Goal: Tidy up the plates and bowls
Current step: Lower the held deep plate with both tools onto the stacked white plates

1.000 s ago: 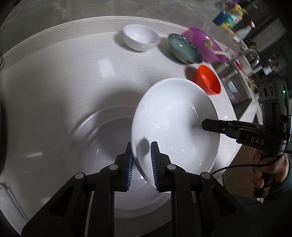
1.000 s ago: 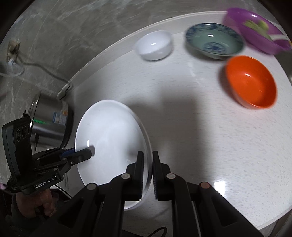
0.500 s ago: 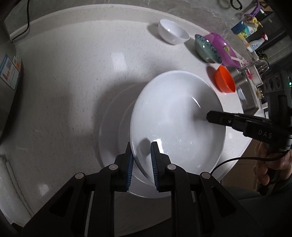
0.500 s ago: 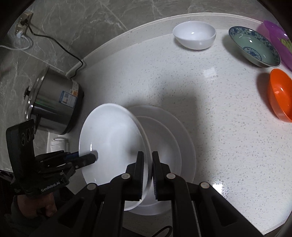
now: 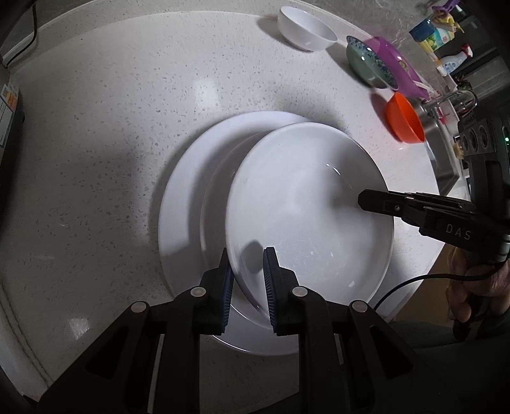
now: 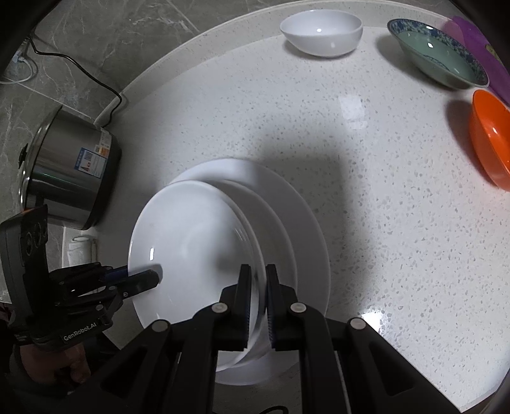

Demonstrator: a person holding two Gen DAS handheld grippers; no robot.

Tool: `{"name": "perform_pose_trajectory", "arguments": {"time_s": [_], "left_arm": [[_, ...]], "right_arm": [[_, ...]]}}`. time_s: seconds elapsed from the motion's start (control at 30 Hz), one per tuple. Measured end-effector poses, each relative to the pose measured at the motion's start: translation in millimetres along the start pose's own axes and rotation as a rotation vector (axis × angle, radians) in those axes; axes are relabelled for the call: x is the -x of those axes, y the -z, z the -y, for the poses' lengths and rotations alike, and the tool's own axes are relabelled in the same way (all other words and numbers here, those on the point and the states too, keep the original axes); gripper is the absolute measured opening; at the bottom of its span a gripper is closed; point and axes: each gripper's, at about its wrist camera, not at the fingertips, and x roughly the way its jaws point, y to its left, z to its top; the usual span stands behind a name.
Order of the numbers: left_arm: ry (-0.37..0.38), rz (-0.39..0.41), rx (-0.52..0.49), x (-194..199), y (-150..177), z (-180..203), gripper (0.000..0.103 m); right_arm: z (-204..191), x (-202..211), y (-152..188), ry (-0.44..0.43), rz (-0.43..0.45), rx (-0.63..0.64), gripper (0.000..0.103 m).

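Both grippers hold one deep white plate by opposite rims, tilted just above a larger white plate that lies on the speckled white counter. My left gripper is shut on the held plate's near rim; in the right wrist view the left gripper shows at its left rim. My right gripper is shut on the opposite rim, and the right gripper reaches in from the right in the left wrist view. Whether the two plates touch I cannot tell.
At the counter's far edge stand a small white bowl, a green patterned bowl, a purple bowl and an orange bowl. A steel cooker with a cord sits left. A sink and bottles lie far right.
Both grippers have carried the held plate down and across, so it now hangs lower and more squarely over the larger plate. The grips have not changed.
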Motion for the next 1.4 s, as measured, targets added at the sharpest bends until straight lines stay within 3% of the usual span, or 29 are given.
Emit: {"name": "perform_pose_trajectory", "arguments": {"time_s": [0.3,0.8,1.07,1.23,1.4], "left_arm": [[-0.023,-0.015,0.000,-27,-11,17,0.016],[-0.032,0.000,0.000,-29,-15,18,0.018],[-0.041,0.015,0.000,-27,-11,16,0.019],[-0.063,0.029,-0.043,-27,-11,26,0.028],[-0.059,0.031,-0.082,-29,-10,35,0.051]], "right_arm": [[2,-12,0,0.033,-0.016,0.030,0.011],[-6,-17,0,0.069,-0.004,0.100,0.013],[-18,-18,5,0.136,0.010,0.173,0.017],[-22,-19,6,0.171,0.018,0.197,0.017],[-25,-19,9,0.183,0.023,0.210,0.017]]}}
